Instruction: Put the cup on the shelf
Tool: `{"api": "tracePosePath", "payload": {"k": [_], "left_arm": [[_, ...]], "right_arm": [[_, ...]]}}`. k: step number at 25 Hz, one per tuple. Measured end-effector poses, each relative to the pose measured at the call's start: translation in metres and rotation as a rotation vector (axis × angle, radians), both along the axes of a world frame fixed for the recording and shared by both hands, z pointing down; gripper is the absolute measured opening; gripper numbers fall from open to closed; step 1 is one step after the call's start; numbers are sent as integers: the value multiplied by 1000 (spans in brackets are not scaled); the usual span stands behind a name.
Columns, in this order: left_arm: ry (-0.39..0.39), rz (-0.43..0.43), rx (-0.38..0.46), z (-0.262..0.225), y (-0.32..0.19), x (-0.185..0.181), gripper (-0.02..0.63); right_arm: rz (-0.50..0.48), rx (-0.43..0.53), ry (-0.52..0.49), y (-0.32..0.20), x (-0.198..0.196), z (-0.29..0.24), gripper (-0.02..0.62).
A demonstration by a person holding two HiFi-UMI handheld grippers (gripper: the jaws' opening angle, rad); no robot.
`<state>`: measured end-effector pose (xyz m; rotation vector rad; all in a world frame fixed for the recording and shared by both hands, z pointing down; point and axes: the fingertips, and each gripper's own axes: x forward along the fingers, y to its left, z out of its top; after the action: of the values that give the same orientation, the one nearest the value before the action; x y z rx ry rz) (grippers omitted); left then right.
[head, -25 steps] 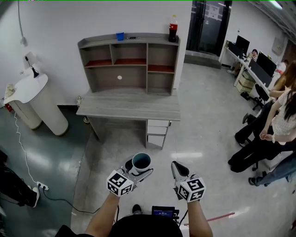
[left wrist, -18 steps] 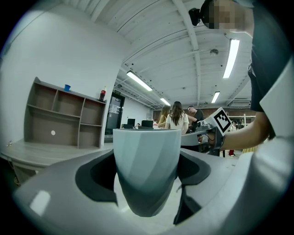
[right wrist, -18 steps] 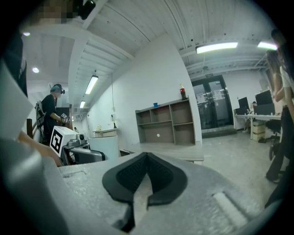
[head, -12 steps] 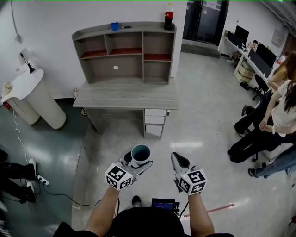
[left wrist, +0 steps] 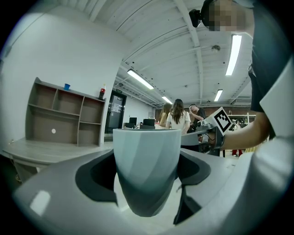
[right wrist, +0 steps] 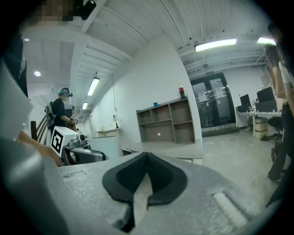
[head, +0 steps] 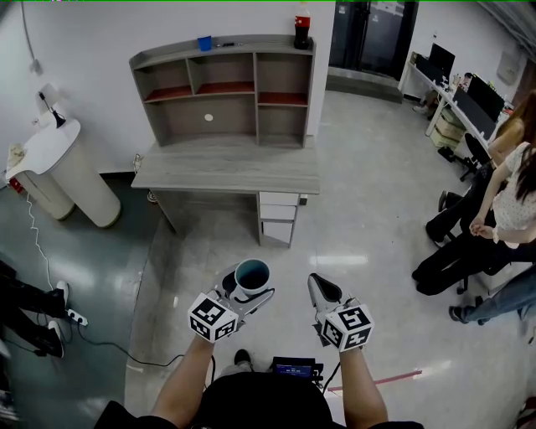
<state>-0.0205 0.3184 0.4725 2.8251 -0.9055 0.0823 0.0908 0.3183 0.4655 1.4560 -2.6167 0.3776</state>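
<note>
A pale blue-grey cup [head: 252, 276] with a dark inside is held upright above the floor by my left gripper [head: 248, 292], which is shut on it. In the left gripper view the cup [left wrist: 146, 167] fills the space between the jaws. My right gripper [head: 322, 293] is beside it to the right, shut, with nothing in it [right wrist: 140, 193]. The grey shelf unit [head: 224, 99] stands on a grey desk [head: 226, 167] against the white wall, well ahead of both grippers. Its compartments look bare.
A small blue cup [head: 204, 43] and a cola bottle [head: 301, 17] stand on top of the shelf unit. A white rounded stand [head: 59, 172] is at the left. Desk drawers [head: 277, 219] hang under the desk's right side. People sit at the right [head: 494, 226]. A cable [head: 50, 285] runs over the floor.
The view has drawn slightly nearer the desk and shelf. Both grippers hold the same pose, the cup still in the left one.
</note>
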Motion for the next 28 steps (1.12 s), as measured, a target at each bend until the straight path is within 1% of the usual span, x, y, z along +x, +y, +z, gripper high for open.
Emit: {"api": "tracePosePath", "payload": {"k": [6,12,19,28], "left_arm": [[-10,-4,16,-8,-7,18,382],[-11,-4,37,-21,-27,22,382],[2,12,53,-30,-71,15,382],[19,33,51,-27,-141,-8,382]], "right_arm": [[-54,24,31,-11,6,-6,3],[-80,47,56,-31,4,-14,3],[-79,63,73,-73,-8,-21,3],[-52,55,82,-145,-34,-22,3]]}}
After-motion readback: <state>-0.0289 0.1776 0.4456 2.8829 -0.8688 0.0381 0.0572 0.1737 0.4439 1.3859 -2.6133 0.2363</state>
